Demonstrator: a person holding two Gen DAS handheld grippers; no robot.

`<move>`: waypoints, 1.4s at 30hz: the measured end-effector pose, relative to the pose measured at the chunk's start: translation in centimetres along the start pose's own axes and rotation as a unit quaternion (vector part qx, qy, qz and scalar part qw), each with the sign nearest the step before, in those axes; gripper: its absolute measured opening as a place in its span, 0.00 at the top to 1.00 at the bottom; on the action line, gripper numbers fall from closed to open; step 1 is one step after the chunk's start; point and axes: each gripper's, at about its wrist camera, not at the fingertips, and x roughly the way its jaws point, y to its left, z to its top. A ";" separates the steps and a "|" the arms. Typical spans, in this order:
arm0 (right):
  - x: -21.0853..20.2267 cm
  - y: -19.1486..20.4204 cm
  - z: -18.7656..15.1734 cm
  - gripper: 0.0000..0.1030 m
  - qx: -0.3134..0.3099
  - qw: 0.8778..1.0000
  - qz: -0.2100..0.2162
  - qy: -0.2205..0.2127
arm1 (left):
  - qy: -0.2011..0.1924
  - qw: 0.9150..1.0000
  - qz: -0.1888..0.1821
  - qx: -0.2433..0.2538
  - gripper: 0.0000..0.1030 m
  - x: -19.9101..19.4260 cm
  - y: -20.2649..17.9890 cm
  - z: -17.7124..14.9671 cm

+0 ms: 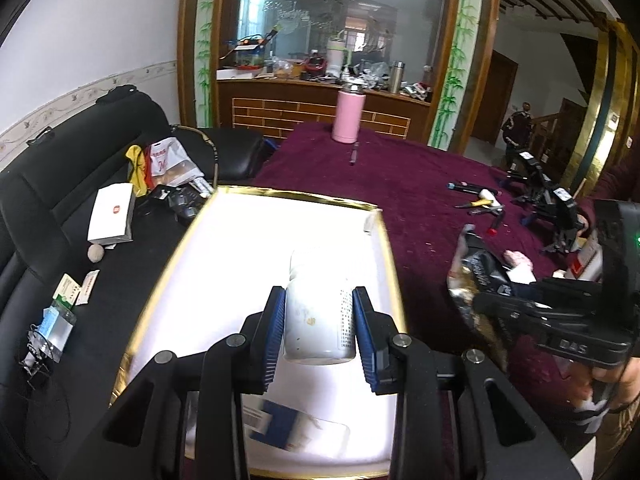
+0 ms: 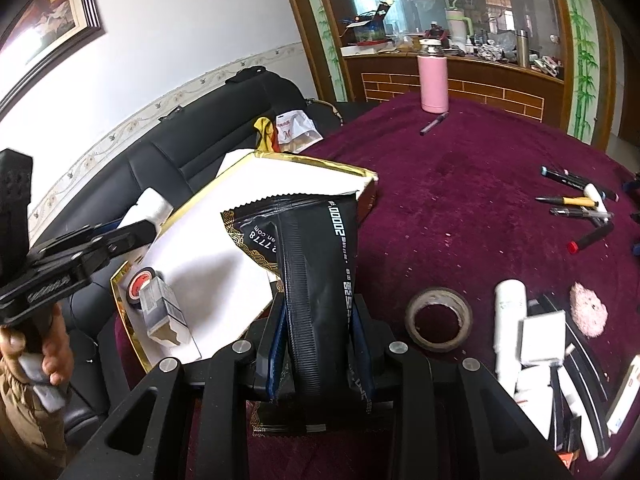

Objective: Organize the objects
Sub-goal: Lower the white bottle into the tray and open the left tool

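My left gripper (image 1: 319, 312) is shut on a white plastic bottle (image 1: 318, 312), held above the white inside of a gold-rimmed box (image 1: 384, 248) on the purple tablecloth. My right gripper (image 2: 320, 336) is shut on a black foil packet (image 2: 316, 280) with gold trim; it stands upright just right of the gold-rimmed box (image 2: 256, 156). The same black foil packet (image 1: 476, 272) shows at the right of the left wrist view. Inside the box lie a roll of black tape (image 2: 142, 284) and a small grey carton (image 2: 162, 312). A blue-and-white card (image 1: 280, 424) lies in the box under my left gripper.
A pink flask (image 2: 433, 80) and a pen (image 2: 432, 125) stand far back on the table. Markers and pens (image 2: 580, 208) lie at the right, a brown tape roll (image 2: 438, 320) and white tubes and boxes (image 2: 536, 340) nearer. A black sofa (image 1: 60, 184) with clutter lies left.
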 end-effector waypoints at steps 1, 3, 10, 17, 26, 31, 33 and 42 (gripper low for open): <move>0.3 0.4 0.2 0.69 -0.003 1.000 0.003 0.001 | 0.002 1.000 0.002 -0.002 0.69 0.2 0.6 0.2; 0.7 1.2 0.7 0.69 -0.009 1.000 0.010 0.001 | 0.008 1.000 0.013 -0.009 0.69 1.0 2.1 0.6; 3.4 5.1 2.3 0.69 -0.037 0.998 0.045 0.014 | 0.036 0.998 0.025 -0.036 0.69 3.4 6.0 0.7; 6.2 8.6 2.6 0.68 -0.070 0.995 0.062 0.038 | 0.063 0.996 0.036 -0.050 0.69 5.8 7.6 -0.3; 9.7 10.7 1.0 0.69 -0.113 0.990 0.037 0.074 | 0.083 0.993 0.052 -0.058 0.69 7.0 9.4 -2.0; 11.2 11.8 -0.3 0.70 -0.144 0.985 0.024 0.093 | 0.085 0.993 0.074 -0.041 0.69 7.3 9.2 -3.1; 11.7 11.9 -0.8 0.70 -0.149 0.983 0.028 0.102 | 0.085 0.993 0.075 -0.036 0.69 7.1 9.1 -3.4; 10.7 12.2 -2.8 0.70 -0.148 0.979 0.072 0.120 | 0.096 0.993 0.060 -0.021 0.68 6.4 7.8 -5.2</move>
